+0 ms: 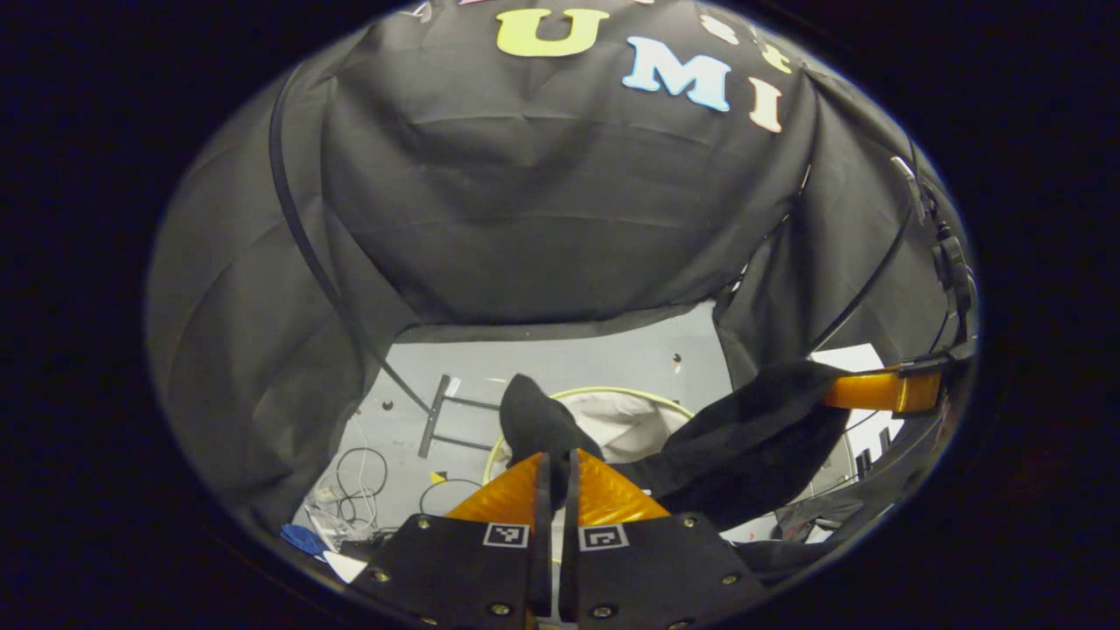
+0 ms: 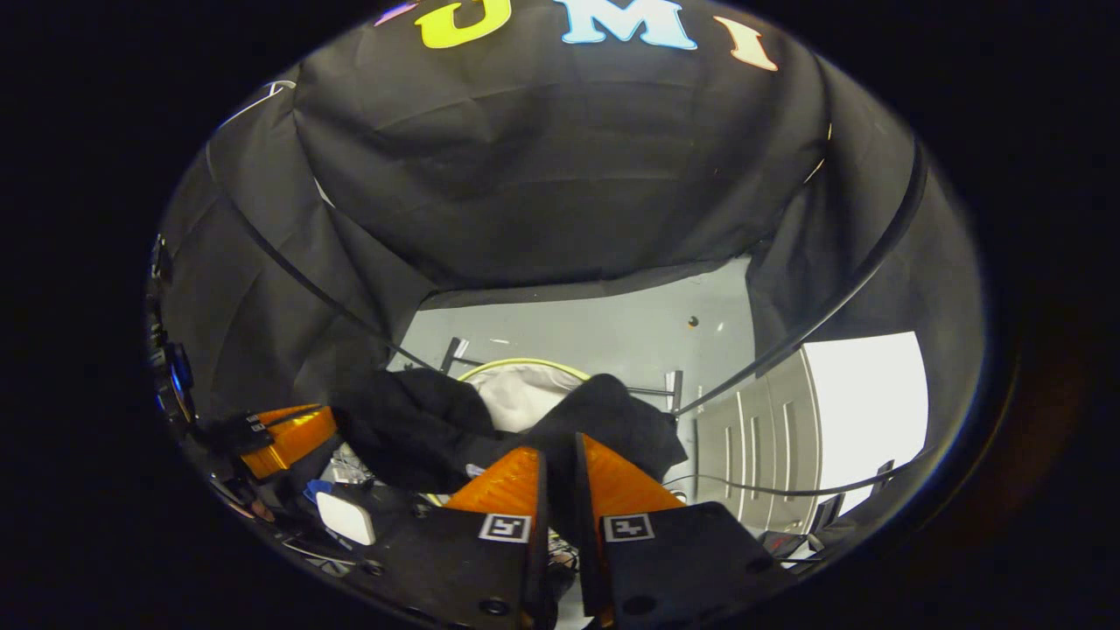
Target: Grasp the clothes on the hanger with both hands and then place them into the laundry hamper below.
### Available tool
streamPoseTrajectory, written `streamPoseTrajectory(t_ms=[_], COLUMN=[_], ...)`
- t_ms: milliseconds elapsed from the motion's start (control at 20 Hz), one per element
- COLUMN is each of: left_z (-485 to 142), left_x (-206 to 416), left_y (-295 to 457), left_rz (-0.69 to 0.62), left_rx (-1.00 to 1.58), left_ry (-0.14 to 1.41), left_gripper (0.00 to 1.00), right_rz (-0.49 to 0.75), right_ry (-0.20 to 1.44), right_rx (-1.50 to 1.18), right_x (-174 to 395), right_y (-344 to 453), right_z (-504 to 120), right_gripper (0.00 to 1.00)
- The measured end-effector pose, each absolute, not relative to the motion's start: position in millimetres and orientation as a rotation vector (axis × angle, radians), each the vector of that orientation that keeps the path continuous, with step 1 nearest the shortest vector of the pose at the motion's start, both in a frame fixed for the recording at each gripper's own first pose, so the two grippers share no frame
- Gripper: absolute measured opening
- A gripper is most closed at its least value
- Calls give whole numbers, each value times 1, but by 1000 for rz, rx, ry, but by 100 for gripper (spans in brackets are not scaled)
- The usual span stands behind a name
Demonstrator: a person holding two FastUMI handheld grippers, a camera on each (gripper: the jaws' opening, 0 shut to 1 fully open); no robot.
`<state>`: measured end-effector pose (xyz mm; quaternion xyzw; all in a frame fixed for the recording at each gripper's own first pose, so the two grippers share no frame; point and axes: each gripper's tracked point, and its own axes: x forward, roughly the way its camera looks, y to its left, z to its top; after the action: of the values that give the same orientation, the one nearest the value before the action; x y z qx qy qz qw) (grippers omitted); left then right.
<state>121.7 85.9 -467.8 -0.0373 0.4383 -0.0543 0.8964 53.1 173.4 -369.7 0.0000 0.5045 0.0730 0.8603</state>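
Both grippers, the left gripper and the right gripper, pinch a black garment stretched just above the white-lined hamper, where lowering and letting go appears the next step.

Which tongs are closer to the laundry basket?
Neither clearly: it's too close to call. The left tongs and right tongs each pinch an end of the black garment stretched above the hamper.
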Motion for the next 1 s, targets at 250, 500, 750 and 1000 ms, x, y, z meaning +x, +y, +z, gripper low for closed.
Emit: streamPoseTrajectory(t_ms=[250,500,750,1000], left_z=[-464,-448,-407,-331], left_x=[114,81,51,41], left_y=[81,72,39,1], left_rz=[-112,-29,77,171], left_rx=[-57,-38,-74,-47], left_ry=[941,955,924,799], left_gripper=[57,96,96,96], right_rz=[226,232,204,165], right_ry=[1007,941,868,759], right_rx=[-4,5,-11,7], right_x=[58,53,46,48], right_y=[179,144,71,0], right_z=[-357,-333,-305,-267], right_gripper=[67,94,99,99])
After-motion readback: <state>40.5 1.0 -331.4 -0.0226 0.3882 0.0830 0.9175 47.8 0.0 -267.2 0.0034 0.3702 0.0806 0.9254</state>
